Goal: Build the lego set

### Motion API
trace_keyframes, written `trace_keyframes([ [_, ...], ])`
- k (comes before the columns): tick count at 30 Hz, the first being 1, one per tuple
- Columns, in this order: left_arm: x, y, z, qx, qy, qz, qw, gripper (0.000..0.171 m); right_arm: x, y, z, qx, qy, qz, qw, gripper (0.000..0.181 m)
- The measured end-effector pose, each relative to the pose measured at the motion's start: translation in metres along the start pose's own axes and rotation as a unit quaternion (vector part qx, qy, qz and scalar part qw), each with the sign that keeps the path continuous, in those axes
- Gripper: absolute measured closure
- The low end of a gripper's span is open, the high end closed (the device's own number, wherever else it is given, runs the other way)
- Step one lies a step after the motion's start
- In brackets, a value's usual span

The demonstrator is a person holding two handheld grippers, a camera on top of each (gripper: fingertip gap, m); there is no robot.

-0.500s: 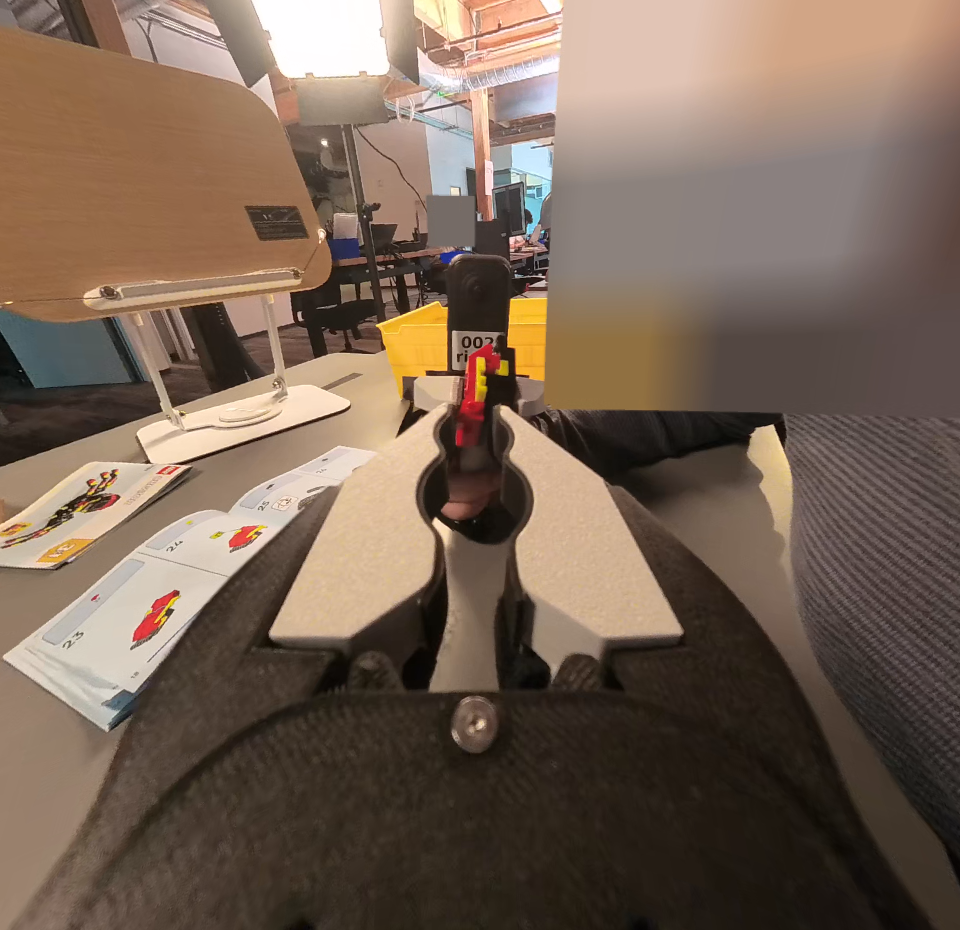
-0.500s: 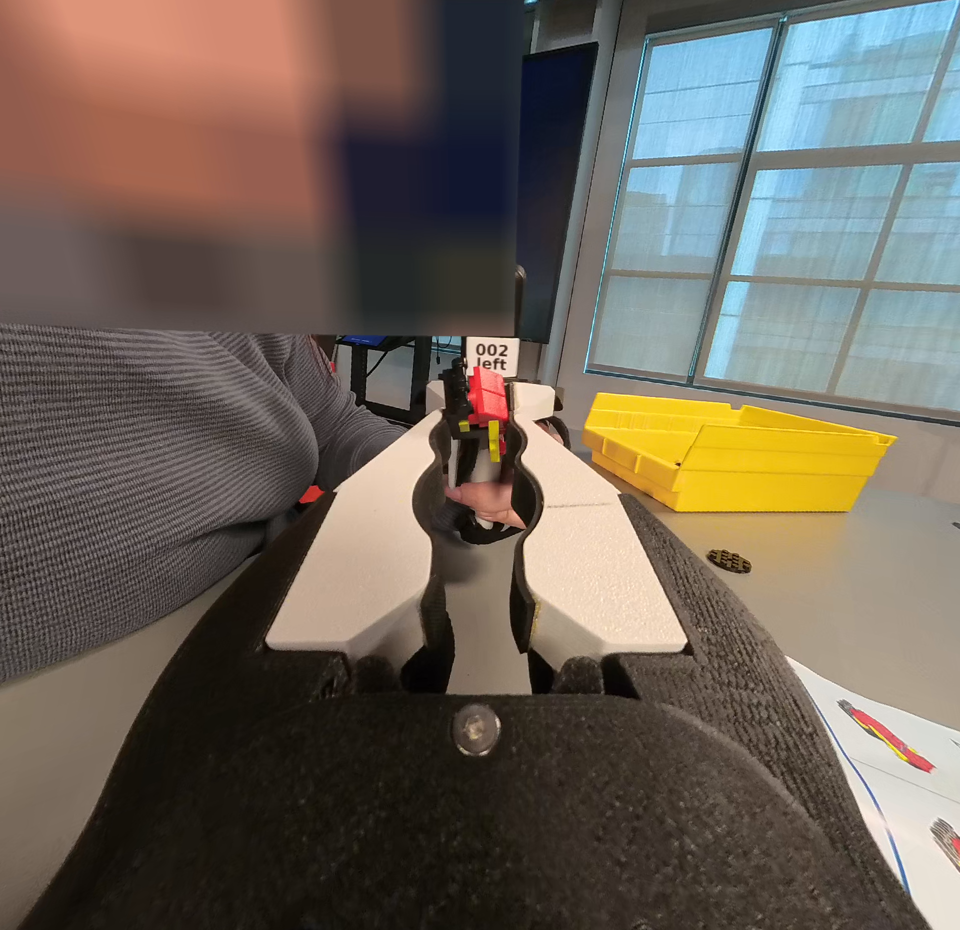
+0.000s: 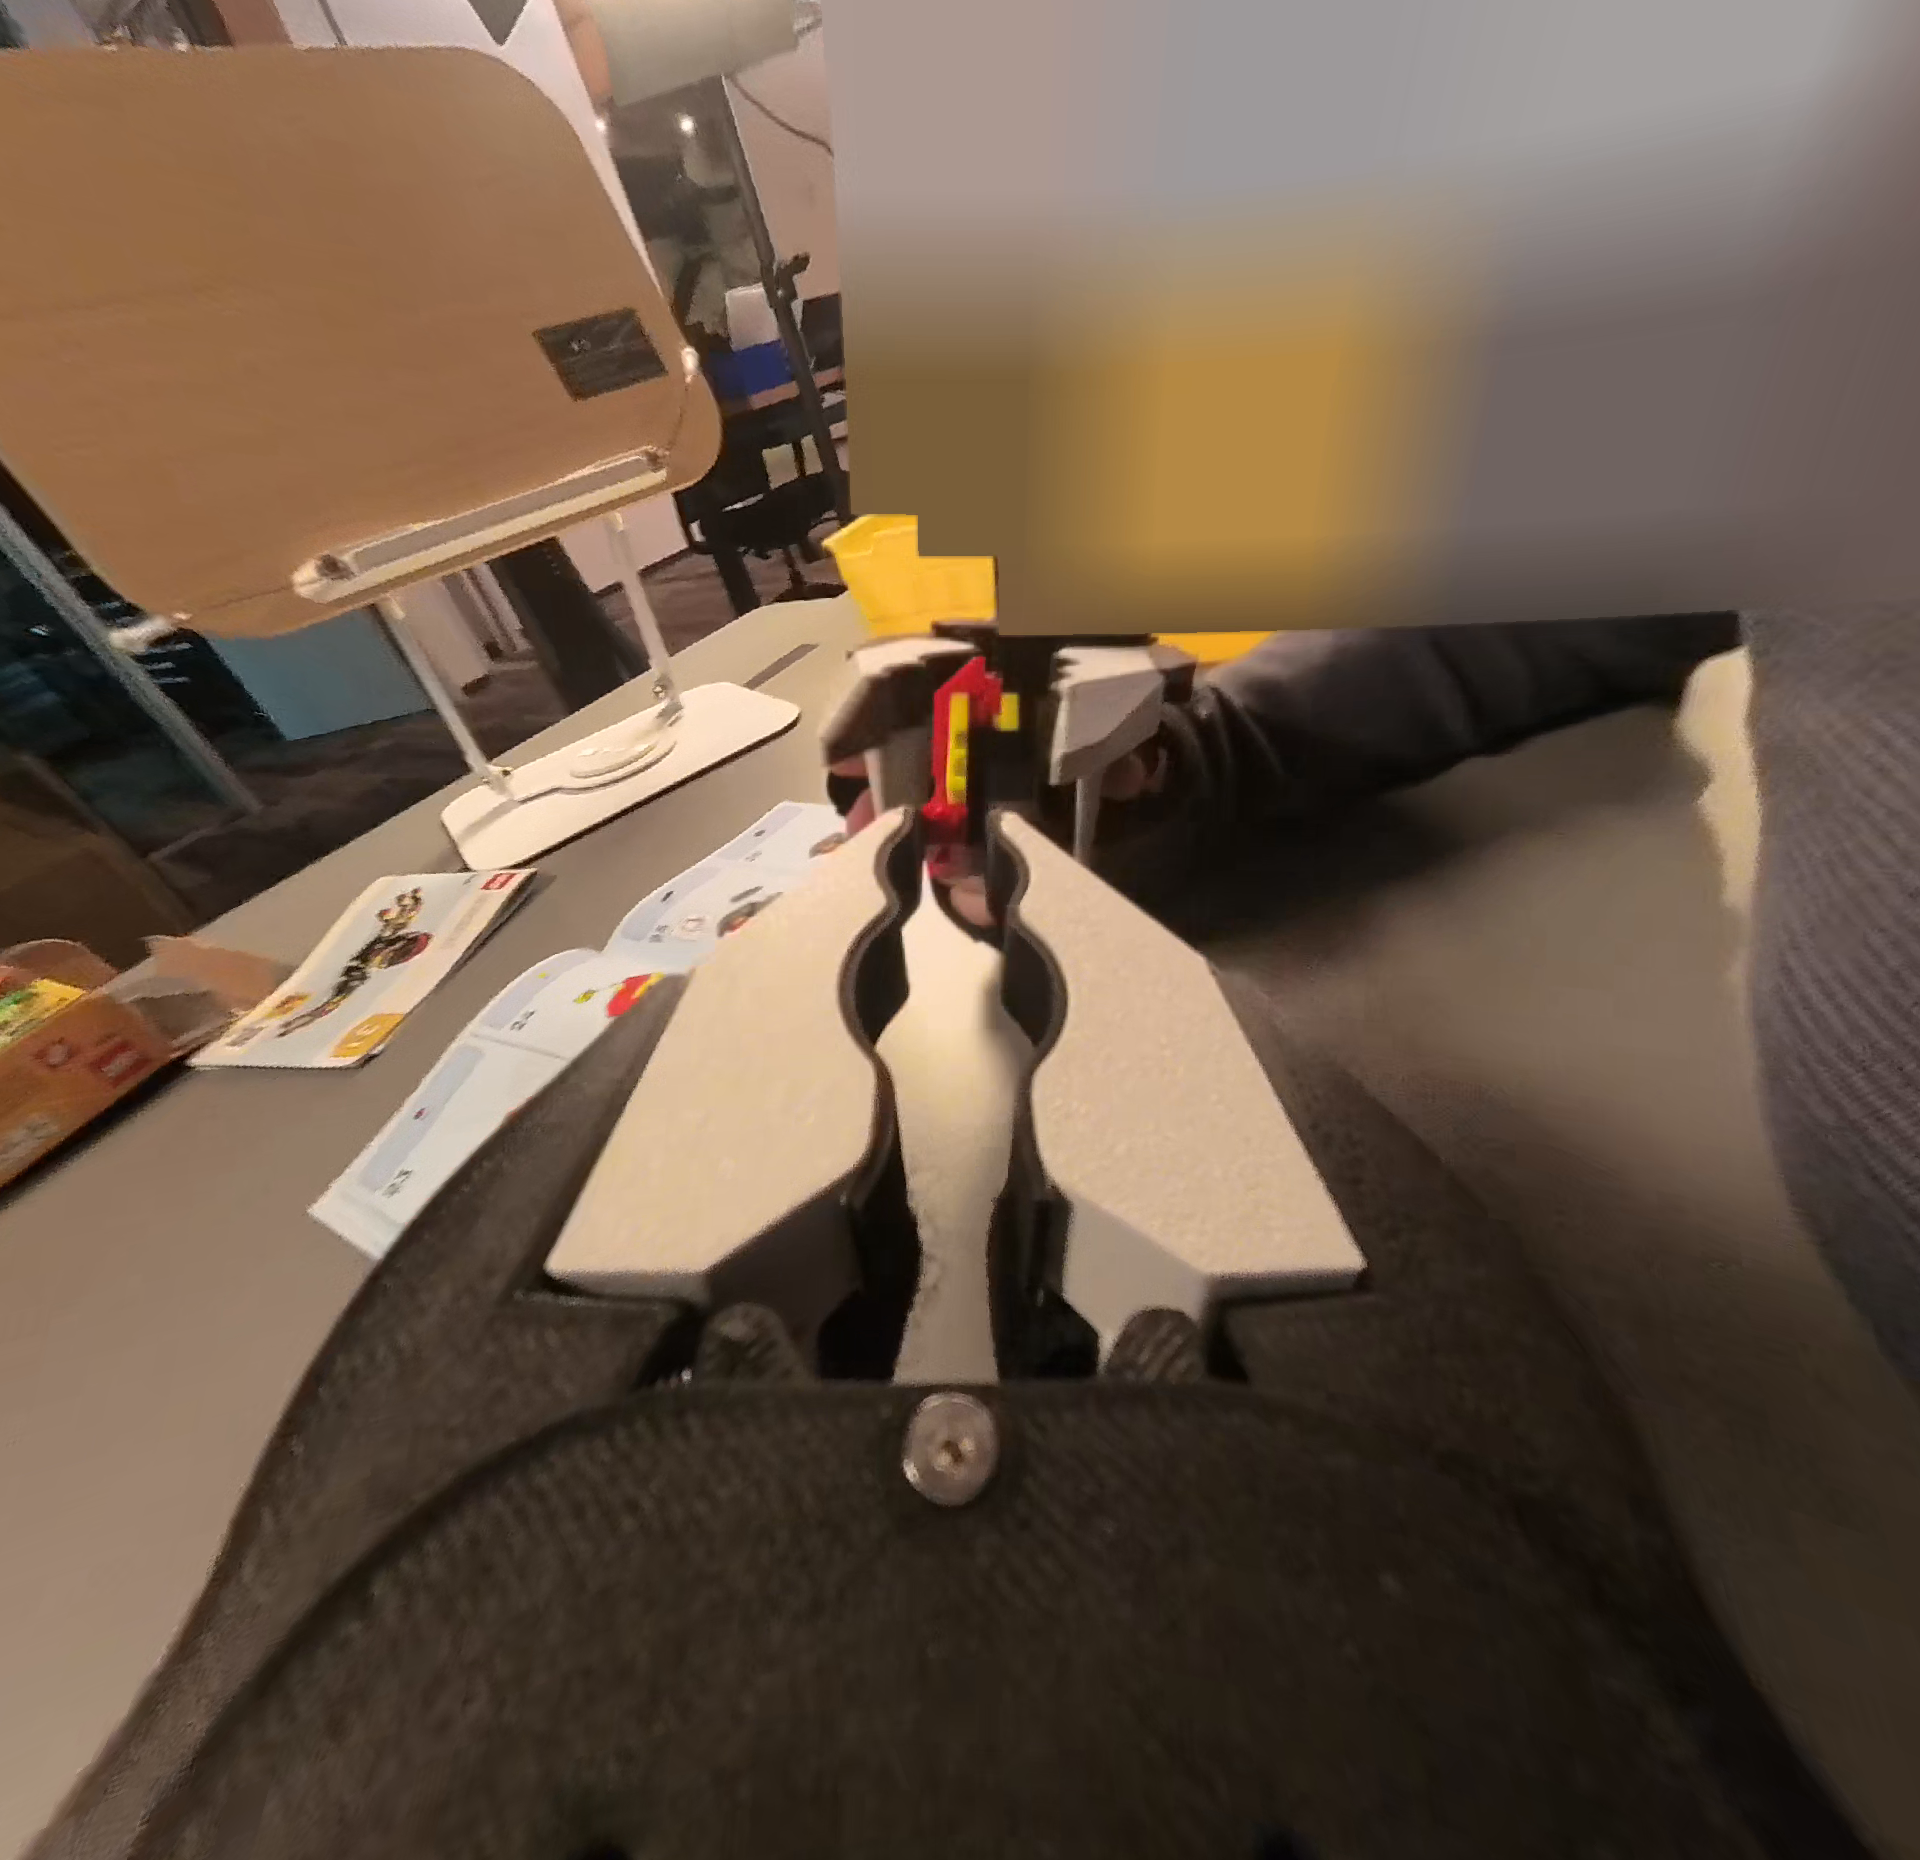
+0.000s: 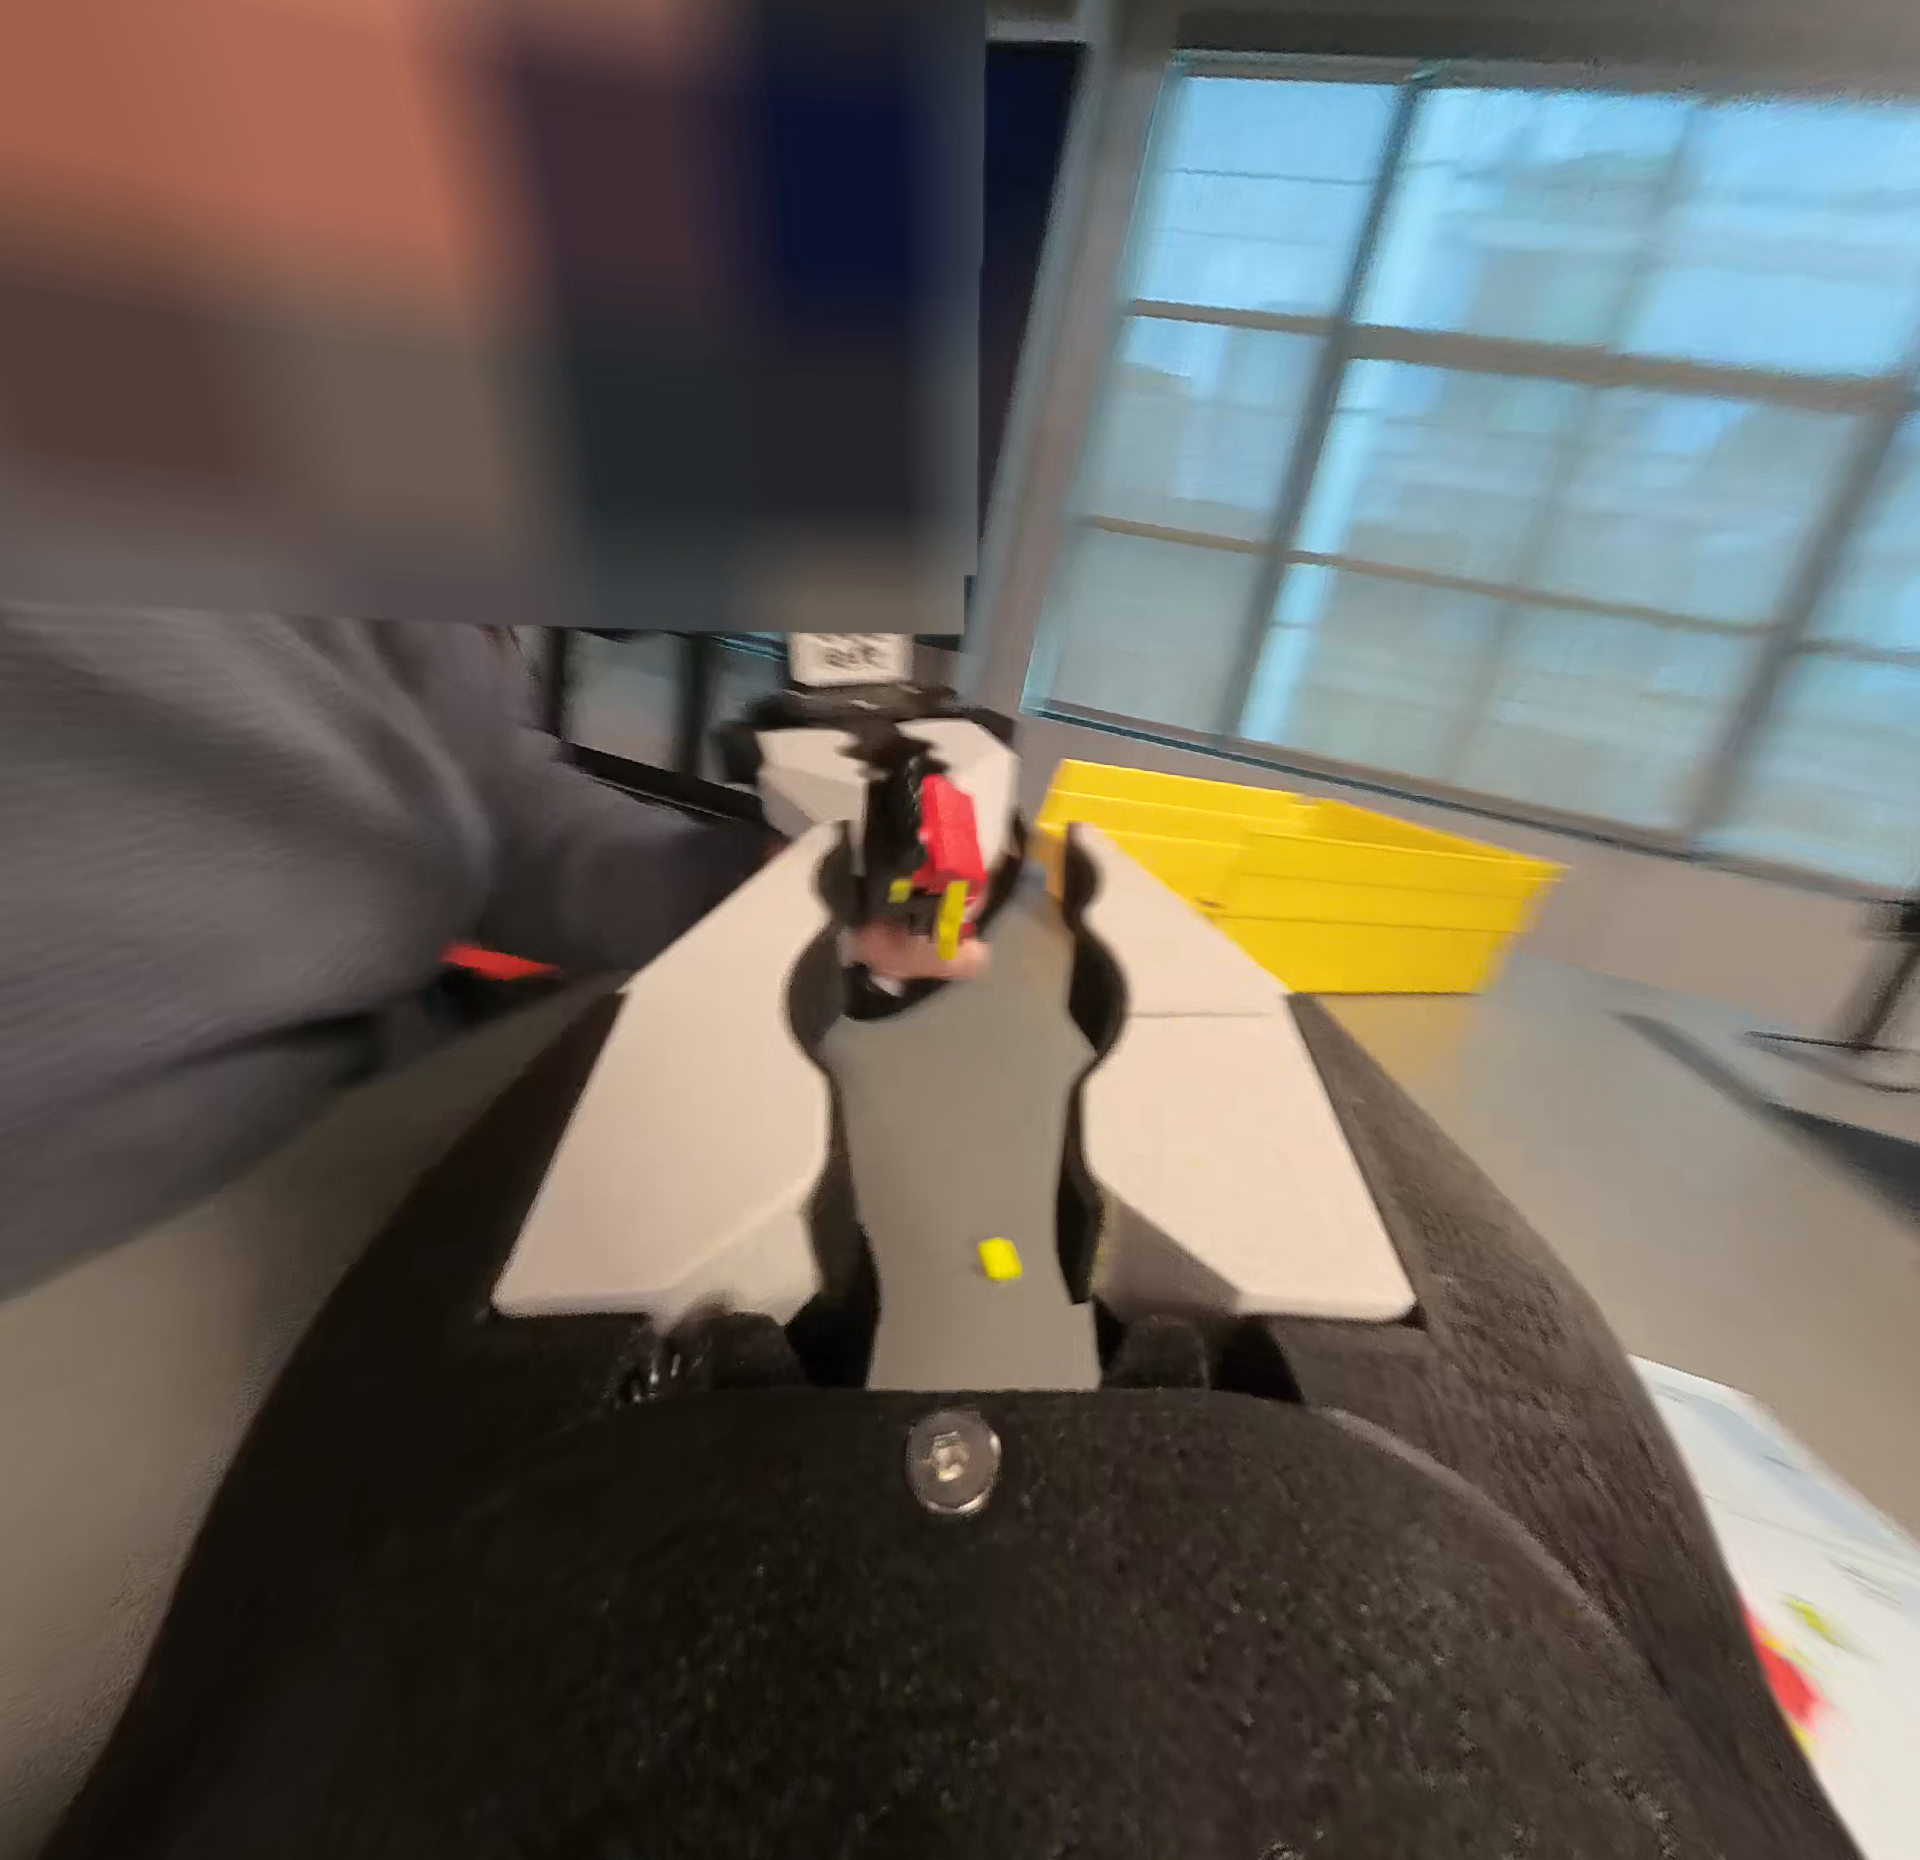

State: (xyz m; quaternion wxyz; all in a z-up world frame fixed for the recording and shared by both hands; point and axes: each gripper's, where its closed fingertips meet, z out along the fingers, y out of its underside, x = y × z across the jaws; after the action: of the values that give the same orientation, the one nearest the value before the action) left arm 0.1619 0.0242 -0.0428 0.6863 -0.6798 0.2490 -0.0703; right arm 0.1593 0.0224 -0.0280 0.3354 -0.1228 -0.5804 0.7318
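The grey worktop (image 3: 156, 1239) carries a wooden-topped book stand (image 3: 312, 335) on a white base towards its far left side. In the right wrist view a yellow bin (image 4: 1351, 906) sits near the worktop's window-side edge. An open instruction booklet (image 3: 499, 1072) lies flat just left of the left gripper, with a second, closed booklet (image 3: 384, 969) beyond it and a cardboard box (image 3: 62, 1041) at the left edge. A person's grey-sleeved arm (image 4: 208, 875) rests along the near side.

The left gripper (image 3: 961, 834) has its two fingers drawn close, pinching the lower end of the lego model (image 3: 961, 740). The model, red with yellow and black parts, is held up off the worktop between the two tools, its long axis roughly upright and its upper end pointing up.

The right gripper (image 4: 951, 854) has its fingers spread wide with nothing between them; in its own view the model appears just past its left fingertip, and blur hides whether they touch. A small yellow piece (image 4: 1000, 1260) lies on the worktop below, seen in the gap between the right gripper's fingers.
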Motion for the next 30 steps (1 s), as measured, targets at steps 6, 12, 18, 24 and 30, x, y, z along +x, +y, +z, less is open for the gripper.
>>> trace_keyframes([
  [6,0.001,0.003,-0.003,-0.016,-0.016,0.077,0.997,0.161,-0.008,0.010,0.002,-0.043,-0.004,-0.070,0.997,0.155],
  [12,0.003,0.010,-0.009,-0.038,-0.024,0.177,0.983,0.162,-0.016,0.026,0.005,-0.114,0.012,-0.211,0.971,0.150],
  [18,0.002,0.027,-0.007,-0.088,-0.033,0.237,0.967,0.161,-0.015,0.046,0.008,-0.196,0.044,-0.379,0.903,0.149],
  [24,-0.009,0.041,-0.006,-0.144,-0.071,0.272,0.949,0.161,0.002,0.066,0.007,-0.295,0.090,-0.488,0.816,0.145],
  [30,-0.017,0.054,-0.003,-0.203,-0.112,0.339,0.912,0.161,0.020,0.081,0.001,-0.399,0.133,-0.502,0.755,0.156],
])
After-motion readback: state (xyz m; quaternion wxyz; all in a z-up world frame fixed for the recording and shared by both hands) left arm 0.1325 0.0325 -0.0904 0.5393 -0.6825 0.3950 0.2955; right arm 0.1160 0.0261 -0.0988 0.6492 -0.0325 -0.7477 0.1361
